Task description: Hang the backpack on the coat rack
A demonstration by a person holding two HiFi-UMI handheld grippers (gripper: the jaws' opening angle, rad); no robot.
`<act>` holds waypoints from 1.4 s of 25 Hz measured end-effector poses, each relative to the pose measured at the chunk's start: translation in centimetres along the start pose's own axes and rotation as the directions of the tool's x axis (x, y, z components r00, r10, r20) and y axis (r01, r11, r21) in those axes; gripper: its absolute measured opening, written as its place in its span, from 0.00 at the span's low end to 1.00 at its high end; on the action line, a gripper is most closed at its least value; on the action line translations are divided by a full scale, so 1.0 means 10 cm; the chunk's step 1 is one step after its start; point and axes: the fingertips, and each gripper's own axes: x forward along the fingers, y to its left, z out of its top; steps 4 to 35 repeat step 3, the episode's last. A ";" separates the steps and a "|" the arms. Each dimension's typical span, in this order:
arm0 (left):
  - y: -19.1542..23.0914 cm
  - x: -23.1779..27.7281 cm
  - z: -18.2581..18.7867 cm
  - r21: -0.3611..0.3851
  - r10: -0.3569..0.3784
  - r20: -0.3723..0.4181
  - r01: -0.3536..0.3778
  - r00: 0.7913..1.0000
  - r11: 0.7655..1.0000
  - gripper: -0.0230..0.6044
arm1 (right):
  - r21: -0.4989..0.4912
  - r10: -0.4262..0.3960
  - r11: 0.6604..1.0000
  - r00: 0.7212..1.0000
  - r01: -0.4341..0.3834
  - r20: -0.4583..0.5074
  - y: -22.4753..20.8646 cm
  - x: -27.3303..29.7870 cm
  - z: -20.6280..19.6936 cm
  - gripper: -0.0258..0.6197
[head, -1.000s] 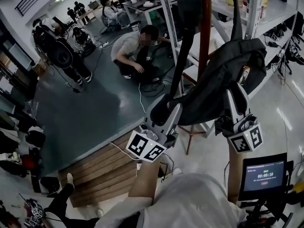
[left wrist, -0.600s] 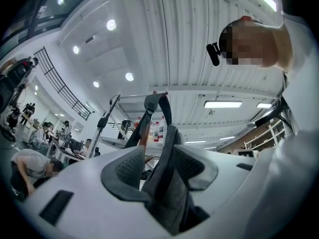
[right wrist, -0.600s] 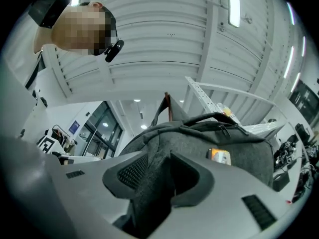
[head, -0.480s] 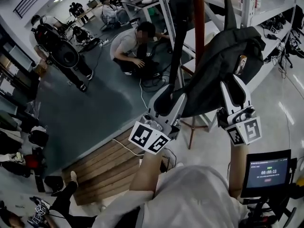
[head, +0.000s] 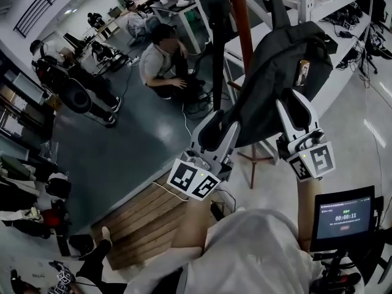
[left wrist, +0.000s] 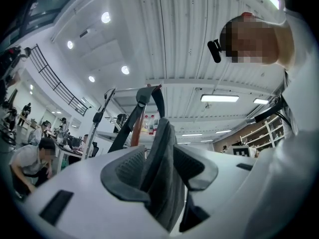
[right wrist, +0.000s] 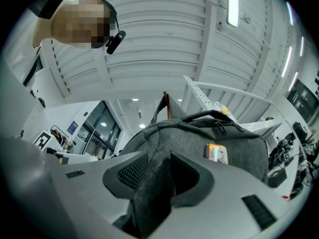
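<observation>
A dark grey backpack [head: 278,66] hangs in the air against the brown pole of the coat rack [head: 240,17], held up from below by both grippers. In the head view my left gripper [head: 214,128] is shut on a fold at the bag's lower left, under a black strap [head: 218,48] that runs up beside the pole. My right gripper [head: 294,110] is shut on the bag's lower right edge. The left gripper view shows grey fabric [left wrist: 162,163] pinched between the pads, with the pole [left wrist: 136,129] beyond. In the right gripper view the backpack [right wrist: 229,148] fills the space past the jaws.
A person [head: 160,60] crouches among cables on the floor behind the rack. Metal shelving [head: 306,5] stands close on the right of the pole. A small screen [head: 345,216] is at the lower right, and wooden planks [head: 144,222] lie near my feet.
Both grippers and the backpack have drifted a little up and left in the picture, nearer the pole. Both grips are unchanged.
</observation>
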 end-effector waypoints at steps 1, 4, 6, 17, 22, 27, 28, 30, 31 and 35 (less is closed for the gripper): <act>-0.01 0.00 -0.01 -0.002 0.002 -0.002 -0.002 1.000 1.000 0.33 | 0.003 0.001 1.000 1.000 -0.001 -0.002 0.00 -0.01 0.00 0.27; -0.03 -0.02 -0.03 -0.006 0.006 -0.007 -0.006 1.000 1.000 0.33 | 0.011 0.002 1.000 1.000 -0.002 -0.005 0.00 -0.02 0.00 0.27; -0.03 -0.02 -0.03 -0.006 0.006 -0.007 -0.006 1.000 1.000 0.33 | 0.011 0.002 1.000 1.000 -0.002 -0.005 0.00 -0.02 0.00 0.27; -0.03 -0.02 -0.03 -0.006 0.006 -0.007 -0.006 1.000 1.000 0.33 | 0.011 0.002 1.000 1.000 -0.002 -0.005 0.00 -0.02 0.00 0.27; -0.03 -0.02 -0.03 -0.006 0.006 -0.007 -0.006 1.000 1.000 0.33 | 0.011 0.002 1.000 1.000 -0.002 -0.005 0.00 -0.02 0.00 0.27; -0.03 -0.02 -0.03 -0.006 0.006 -0.007 -0.006 1.000 1.000 0.33 | 0.011 0.002 1.000 1.000 -0.002 -0.005 0.00 -0.02 0.00 0.27; -0.03 -0.02 -0.03 -0.006 0.006 -0.007 -0.006 1.000 1.000 0.33 | 0.011 0.002 1.000 1.000 -0.002 -0.005 0.00 -0.02 0.00 0.27; -0.03 -0.02 -0.03 -0.006 0.006 -0.007 -0.006 1.000 1.000 0.33 | 0.011 0.002 1.000 1.000 -0.002 -0.005 0.00 -0.02 0.00 0.27; -0.03 -0.02 -0.03 -0.006 0.006 -0.007 -0.006 1.000 1.000 0.33 | 0.011 0.002 1.000 1.000 -0.002 -0.005 0.00 -0.02 0.00 0.27; -0.03 -0.02 -0.03 -0.006 0.006 -0.007 -0.006 1.000 1.000 0.33 | 0.011 0.002 1.000 1.000 -0.002 -0.005 0.00 -0.02 0.00 0.27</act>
